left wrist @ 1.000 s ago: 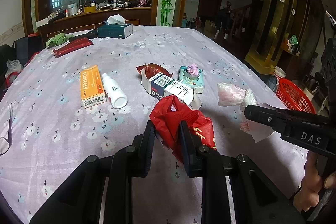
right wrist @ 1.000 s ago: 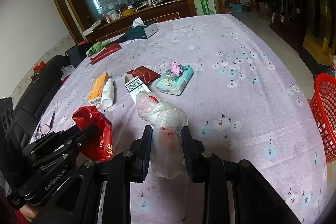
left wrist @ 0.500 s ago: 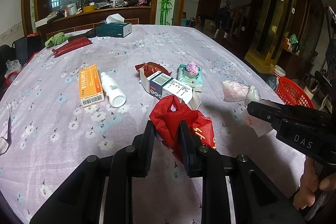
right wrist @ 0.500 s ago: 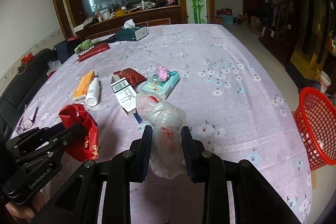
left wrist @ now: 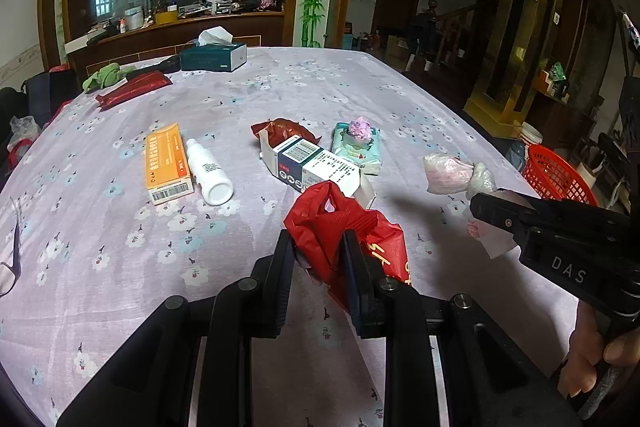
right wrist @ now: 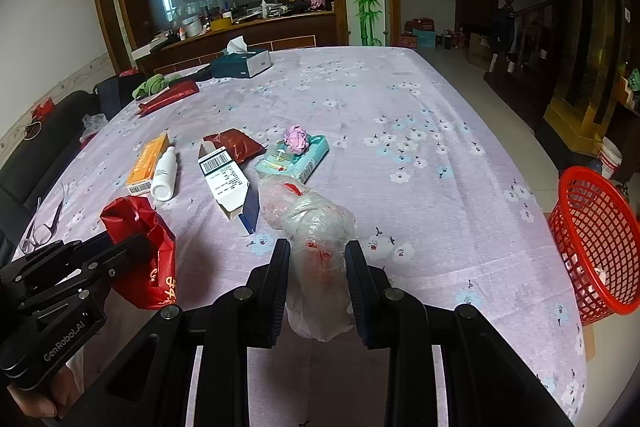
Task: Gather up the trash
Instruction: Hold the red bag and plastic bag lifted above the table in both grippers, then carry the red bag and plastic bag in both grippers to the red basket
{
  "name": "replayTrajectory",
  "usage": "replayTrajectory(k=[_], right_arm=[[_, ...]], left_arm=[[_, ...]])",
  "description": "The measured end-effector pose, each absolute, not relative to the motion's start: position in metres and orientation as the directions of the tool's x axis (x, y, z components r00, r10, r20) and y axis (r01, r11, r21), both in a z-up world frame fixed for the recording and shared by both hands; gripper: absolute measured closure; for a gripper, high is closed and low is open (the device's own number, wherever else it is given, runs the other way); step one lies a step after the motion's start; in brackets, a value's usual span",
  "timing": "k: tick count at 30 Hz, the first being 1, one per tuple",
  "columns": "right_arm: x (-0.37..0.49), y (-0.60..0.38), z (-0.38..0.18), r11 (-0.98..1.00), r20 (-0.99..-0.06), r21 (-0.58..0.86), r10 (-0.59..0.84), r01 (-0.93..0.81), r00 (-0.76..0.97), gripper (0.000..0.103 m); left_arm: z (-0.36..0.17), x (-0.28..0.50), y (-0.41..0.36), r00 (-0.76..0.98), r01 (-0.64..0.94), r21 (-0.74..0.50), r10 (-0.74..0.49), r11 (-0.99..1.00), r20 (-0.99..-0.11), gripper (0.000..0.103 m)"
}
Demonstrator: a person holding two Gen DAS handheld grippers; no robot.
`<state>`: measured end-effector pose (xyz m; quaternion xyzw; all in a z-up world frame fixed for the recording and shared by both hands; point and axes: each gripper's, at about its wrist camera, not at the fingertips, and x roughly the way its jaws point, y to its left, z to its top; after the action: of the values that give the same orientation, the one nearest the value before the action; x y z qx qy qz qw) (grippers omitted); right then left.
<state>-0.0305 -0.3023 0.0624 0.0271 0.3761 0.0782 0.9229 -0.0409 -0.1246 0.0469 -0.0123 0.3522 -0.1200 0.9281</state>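
Over table (left wrist: 280, 83) | left gripper (left wrist: 318, 259) "GenRobot.AI" grasps red bag (left wrist: 344, 227) | right gripper (right wrist: 318, 267) "DAS" grasps clear bag (right wrist: 316, 227)

Both handheld units are matte black plastic with angular linkage arms and round silver screw heads at the pivots. The left tool (left wrist: 318, 259) has flat black fingers; its side reads "GenRobot.AI" in white. The right tool (right wrist: 318, 263) is marked "DAS".

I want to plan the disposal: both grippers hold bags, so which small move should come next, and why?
Probably swing the right gripper, shut on the clear plastic bag, rightward toward the red basket, which stands off the table's right edge. That gripper seems nearer to it than the left one.
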Motion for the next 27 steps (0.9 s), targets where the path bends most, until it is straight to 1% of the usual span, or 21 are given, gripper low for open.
replayTrajectory(k=[15, 22, 27], right_arm=[[-0.037, -0.323, 0.069, 0.987, -0.675, 0.135, 0.157, -0.088, 0.721, 0.073], [-0.043, -0.354, 0.08, 0.986, -0.649, 0.165, 0.134, -0.034, 0.749, 0.073], [-0.052, -0.407, 0.102, 0.972, -0.609, 0.229, 0.108, 0.044, 0.786, 0.073]], left_arm=[[0.059, -0.036, -0.141, 0.713, 0.261, -0.102, -0.263, 0.96, -0.649, 0.08], [0.071, -0.03, -0.167, 0.697, 0.324, -0.101, -0.309, 0.941, -0.647, 0.08], [0.092, -0.025, -0.202, 0.661, 0.41, -0.12, -0.385, 0.904, -0.644, 0.08]])
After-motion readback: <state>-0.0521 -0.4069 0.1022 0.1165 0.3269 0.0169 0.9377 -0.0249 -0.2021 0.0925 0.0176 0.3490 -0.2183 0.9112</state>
